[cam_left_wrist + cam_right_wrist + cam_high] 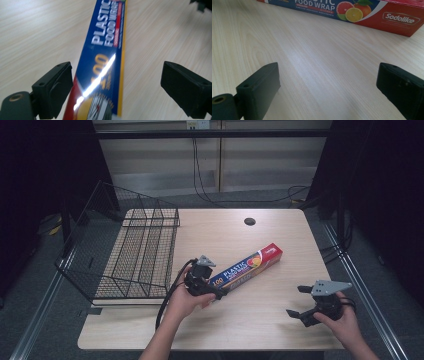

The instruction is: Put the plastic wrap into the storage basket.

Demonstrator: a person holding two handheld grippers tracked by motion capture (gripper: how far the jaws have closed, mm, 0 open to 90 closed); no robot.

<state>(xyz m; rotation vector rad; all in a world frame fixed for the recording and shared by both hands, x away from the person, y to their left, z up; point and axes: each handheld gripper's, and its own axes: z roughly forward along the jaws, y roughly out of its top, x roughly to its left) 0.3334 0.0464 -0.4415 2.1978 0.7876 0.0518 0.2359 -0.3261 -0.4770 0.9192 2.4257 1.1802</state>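
Observation:
A long box of plastic food wrap [247,265], blue with a red end, lies diagonally on the wooden table [270,325]. My left gripper [214,285] is at the box's near end, held in a hand. In the left gripper view the box [105,57] lies between the open jaws of my left gripper [113,75]: the left jaw sits close to its edge and the right jaw stands well clear. My right gripper [295,301] hovers open over bare table at the right. In the right gripper view my right gripper [327,77] has nothing between its jaws, and the box [352,10] lies farther off.
A black wire basket [135,255] stands on the table's left part, its far side tilted up over the edge. A round cable hole [249,221] sits near the table's back edge. Cables hang behind the table.

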